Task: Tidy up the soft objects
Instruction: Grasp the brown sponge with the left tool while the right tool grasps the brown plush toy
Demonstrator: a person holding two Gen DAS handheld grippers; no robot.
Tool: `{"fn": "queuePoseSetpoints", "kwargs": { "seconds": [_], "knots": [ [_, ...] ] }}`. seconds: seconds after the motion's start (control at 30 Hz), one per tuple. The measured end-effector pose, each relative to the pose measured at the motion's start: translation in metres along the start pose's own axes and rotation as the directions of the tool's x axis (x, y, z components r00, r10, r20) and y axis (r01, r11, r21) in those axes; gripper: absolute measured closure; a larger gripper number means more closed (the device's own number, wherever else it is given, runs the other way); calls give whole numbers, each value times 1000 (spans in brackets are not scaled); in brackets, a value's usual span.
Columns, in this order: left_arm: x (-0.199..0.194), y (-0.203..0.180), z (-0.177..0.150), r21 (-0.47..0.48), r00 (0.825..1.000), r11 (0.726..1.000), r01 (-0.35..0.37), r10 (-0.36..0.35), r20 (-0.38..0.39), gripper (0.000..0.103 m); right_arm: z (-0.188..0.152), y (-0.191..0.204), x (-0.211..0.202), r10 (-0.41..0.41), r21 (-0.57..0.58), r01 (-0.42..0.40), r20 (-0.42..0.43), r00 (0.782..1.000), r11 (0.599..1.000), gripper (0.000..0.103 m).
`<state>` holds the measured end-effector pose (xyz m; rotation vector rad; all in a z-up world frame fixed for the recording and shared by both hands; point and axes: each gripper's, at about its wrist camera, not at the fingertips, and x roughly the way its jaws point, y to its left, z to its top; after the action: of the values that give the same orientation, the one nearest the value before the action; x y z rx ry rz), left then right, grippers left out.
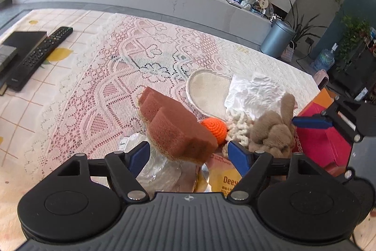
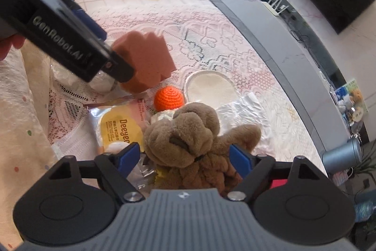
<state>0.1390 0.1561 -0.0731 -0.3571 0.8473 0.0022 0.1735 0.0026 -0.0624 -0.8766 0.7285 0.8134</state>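
A brown stepped sponge (image 1: 174, 124) lies between the open blue fingers of my left gripper (image 1: 190, 154), untouched by either pad; it also shows in the right wrist view (image 2: 143, 60). A brown plush dog (image 2: 185, 138) sits between the open fingers of my right gripper (image 2: 185, 157); it also shows in the left wrist view (image 1: 272, 131). An orange crocheted ball (image 2: 168, 98) with white yarn lies between sponge and plush. A round beige pad (image 2: 209, 87) and a white crumpled sheet (image 1: 253, 91) lie beyond.
A lace cloth (image 1: 131, 67) covers the table. A yellow "Deeyeo" packet (image 2: 122, 131) and clear plastic wrap (image 1: 162, 171) lie under the pile. A red box (image 1: 322, 135) sits at the right. A remote (image 1: 40, 55) and books (image 1: 14, 51) lie far left.
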Motion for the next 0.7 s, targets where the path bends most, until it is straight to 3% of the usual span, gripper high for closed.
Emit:
{"fn": "queuePoseSetpoints", "kwargs": {
  "seconds": [0.23,0.27,0.37,0.4,0.53,0.6,0.7],
  "knots": [
    [16,9,11,-58,1000,998,-8,8,-4,15,6,2,21,-14,33,15,-27,1000,999,18],
    [19,10,12,-62,1000,998,-6,5,-3,15,6,0,21,-14,51,15,-24,1000,999,23],
    [22,8,11,-66,1000,998,0,0,2,29,5,-7,20,-6,102,8,-13,1000,995,35],
    [22,7,11,-55,1000,998,-3,4,8,41,4,-8,18,-4,113,5,-9,1000,994,39],
    [18,-1,7,-1,999,1000,-20,20,45,53,2,-14,8,8,164,-10,14,1000,986,53],
    [13,-5,7,14,997,1000,-20,19,73,56,1,-17,2,7,192,-13,31,999,981,68],
    [3,-12,7,35,994,999,-26,23,109,59,-2,-22,-11,1,247,-17,64,998,969,73]
  ]
}}
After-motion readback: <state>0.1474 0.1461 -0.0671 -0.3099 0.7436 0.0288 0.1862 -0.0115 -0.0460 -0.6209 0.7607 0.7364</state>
